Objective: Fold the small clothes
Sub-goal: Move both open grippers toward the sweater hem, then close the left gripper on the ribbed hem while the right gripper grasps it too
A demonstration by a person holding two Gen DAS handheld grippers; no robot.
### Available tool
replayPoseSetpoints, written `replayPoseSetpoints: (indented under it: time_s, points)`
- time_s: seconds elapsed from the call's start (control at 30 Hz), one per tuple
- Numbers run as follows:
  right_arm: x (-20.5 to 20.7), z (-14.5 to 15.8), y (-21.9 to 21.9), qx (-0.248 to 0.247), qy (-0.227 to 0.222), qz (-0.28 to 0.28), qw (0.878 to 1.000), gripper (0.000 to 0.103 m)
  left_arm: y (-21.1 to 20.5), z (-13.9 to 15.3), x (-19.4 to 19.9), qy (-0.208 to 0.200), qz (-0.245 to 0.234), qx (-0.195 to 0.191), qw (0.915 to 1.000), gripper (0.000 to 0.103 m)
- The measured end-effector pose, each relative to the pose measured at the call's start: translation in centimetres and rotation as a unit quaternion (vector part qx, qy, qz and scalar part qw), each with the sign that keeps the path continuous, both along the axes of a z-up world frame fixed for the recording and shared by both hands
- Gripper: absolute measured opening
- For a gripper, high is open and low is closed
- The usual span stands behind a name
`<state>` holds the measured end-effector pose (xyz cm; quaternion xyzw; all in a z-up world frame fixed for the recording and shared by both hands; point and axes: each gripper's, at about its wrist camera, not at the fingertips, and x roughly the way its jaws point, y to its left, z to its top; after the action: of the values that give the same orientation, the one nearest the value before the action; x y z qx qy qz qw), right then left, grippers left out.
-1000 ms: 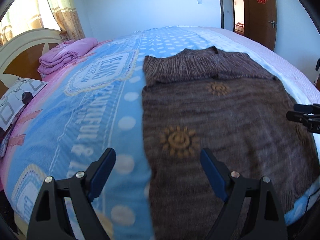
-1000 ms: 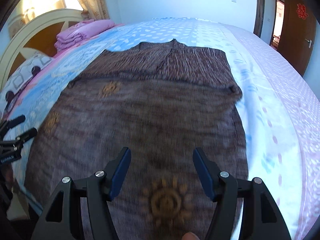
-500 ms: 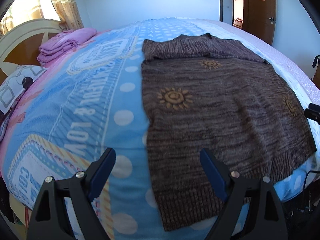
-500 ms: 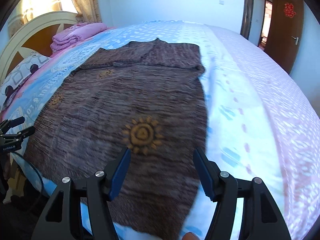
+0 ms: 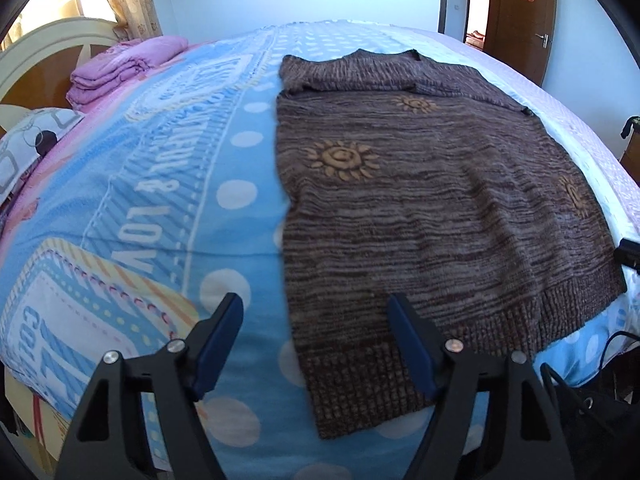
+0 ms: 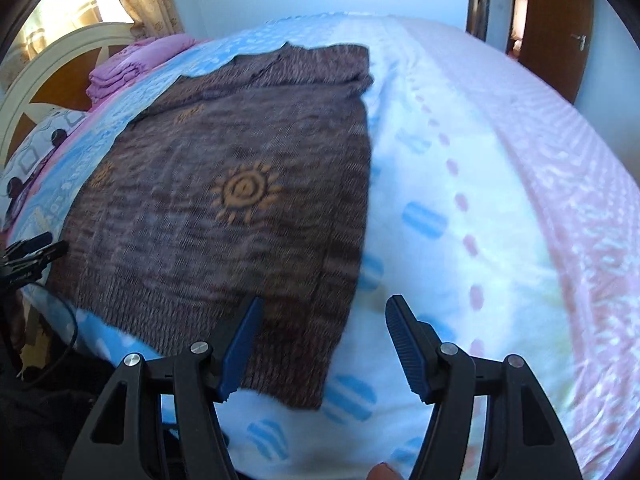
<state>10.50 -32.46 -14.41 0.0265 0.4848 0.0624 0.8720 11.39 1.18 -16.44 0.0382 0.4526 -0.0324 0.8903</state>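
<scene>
A brown knitted sweater [image 5: 432, 208] with orange sun patterns lies flat on the bed, its sleeves folded in across the top and its ribbed hem near the bed's front edge. It also shows in the right wrist view [image 6: 224, 216]. My left gripper [image 5: 316, 340] is open and empty above the hem's left corner. My right gripper [image 6: 322, 344] is open and empty above the hem's right corner. The right gripper's tip shows at the right edge of the left wrist view [image 5: 630, 254]. The left gripper's tips show at the left edge of the right wrist view [image 6: 34, 248].
The bed has a blue, white and pink patterned cover [image 5: 160, 200]. A folded pink blanket [image 5: 120, 68] and a pillow [image 5: 28, 144] lie by the headboard [image 5: 36, 68]. A brown door [image 5: 524, 12] stands at the far right. Black cables [image 5: 592, 380] hang off the front edge.
Both grippers have pulled back toward the bed's front edge, from over the sweater's middle to its hem. The right gripper has also shifted right. Both stay open.
</scene>
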Motion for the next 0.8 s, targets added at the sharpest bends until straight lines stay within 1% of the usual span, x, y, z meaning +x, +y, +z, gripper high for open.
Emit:
replayPoseSetpoints:
  time_s: [0.07, 0.1, 0.13, 0.17, 0.23, 0.27, 0.3, 0.33, 0.37, 0.4, 0.43, 0.47, 0.5, 0.53, 0.57, 0.6, 0.63, 0.7, 0.77, 0.8]
  points:
    - [-0.4, -0.5, 0.3, 0.000, 0.009, 0.005, 1.000, 0.065, -0.1, -0.2, -0.2, 0.006, 0.000, -0.005, 1.0000, 0.078]
    - [-0.5, -0.6, 0.3, 0.001, 0.011, 0.007, 1.000, 0.063, -0.2, -0.3, -0.4, 0.009, -0.002, -0.010, 0.9999, 0.078]
    - [-0.8, -0.7, 0.4, 0.001, 0.011, 0.008, 1.000, 0.058, -0.3, -0.3, -0.5, 0.010, -0.002, -0.011, 0.9999, 0.078]
    - [-1.0, -0.8, 0.4, -0.001, 0.011, 0.009, 1.000, 0.056, -0.3, -0.2, -0.7, 0.010, -0.003, -0.011, 0.9999, 0.078]
    - [-1.3, -0.9, 0.5, -0.002, 0.011, 0.012, 1.000, 0.046, -0.3, -0.1, -1.1, 0.010, -0.001, -0.010, 0.9999, 0.078]
    - [-1.4, -0.8, 0.6, -0.001, 0.011, 0.016, 1.000, 0.044, -0.2, -0.1, -1.2, 0.011, 0.000, -0.010, 0.9999, 0.078]
    - [-1.5, -0.8, 0.7, 0.002, 0.011, 0.019, 1.000, 0.037, -0.2, -0.2, -1.3, 0.015, 0.002, -0.011, 0.9998, 0.078]
    - [-1.6, -0.7, 0.8, 0.005, 0.009, 0.023, 1.000, 0.028, -0.1, -0.3, -1.4, 0.019, 0.003, -0.016, 0.9997, 0.078]
    - [-1.6, -0.6, 1.0, 0.009, 0.008, 0.029, 0.999, 0.024, -0.1, -0.3, -1.6, 0.017, 0.003, -0.020, 0.9997, 0.076]
    - [-1.7, -0.6, 1.2, 0.011, 0.007, 0.035, 0.999, 0.016, -0.2, -0.3, -1.7, 0.016, 0.000, -0.020, 0.9997, 0.074]
    - [-1.8, -0.5, 1.4, 0.013, 0.005, 0.042, 0.999, 0.013, -0.3, -0.3, -1.7, 0.016, -0.004, -0.022, 0.9996, 0.067]
    - [-1.9, -0.5, 1.5, 0.015, 0.004, 0.043, 0.999, 0.012, -0.4, -0.2, -1.9, 0.014, -0.010, -0.027, 0.9995, 0.056]
    - [-1.8, -0.5, 1.4, 0.019, 0.004, 0.043, 0.999, 0.010, -0.7, -0.1, -2.1, 0.012, -0.022, -0.033, 0.9992, 0.050]
    - [-1.8, -0.4, 1.2, 0.027, 0.003, 0.044, 0.999, 0.009, -1.0, 0.0, -2.1, 0.010, -0.029, -0.031, 0.9990, 0.039]
    - [-1.8, -0.2, 0.9, 0.040, 0.002, 0.043, 0.998, 0.008, -1.2, 0.1, -2.2, 0.009, -0.037, -0.030, 0.9988, 0.025]
    - [-1.8, 0.0, 0.6, 0.050, 0.001, 0.041, 0.998, 0.008, -1.4, 0.1, -2.3, 0.010, -0.043, -0.031, 0.9986, 0.015]
    - [-1.8, 0.3, 0.5, 0.059, -0.003, 0.040, 0.997, 0.007, -1.5, 0.3, -2.3, 0.011, -0.050, -0.034, 0.9981, 0.011]
    - [-2.1, 1.2, 0.1, 0.082, -0.016, 0.045, 0.995, 0.006, -1.2, 1.0, -2.4, 0.004, -0.050, -0.043, 0.9978, 0.010]
    - [-2.5, 2.7, -0.2, 0.096, -0.036, 0.053, 0.993, 0.006, -0.8, 2.1, -2.5, -0.007, -0.056, -0.062, 0.9965, 0.010]
    - [-2.7, 3.4, -0.4, 0.101, -0.048, 0.053, 0.992, 0.006, -0.7, 2.8, -2.5, -0.017, -0.056, -0.063, 0.9963, 0.010]
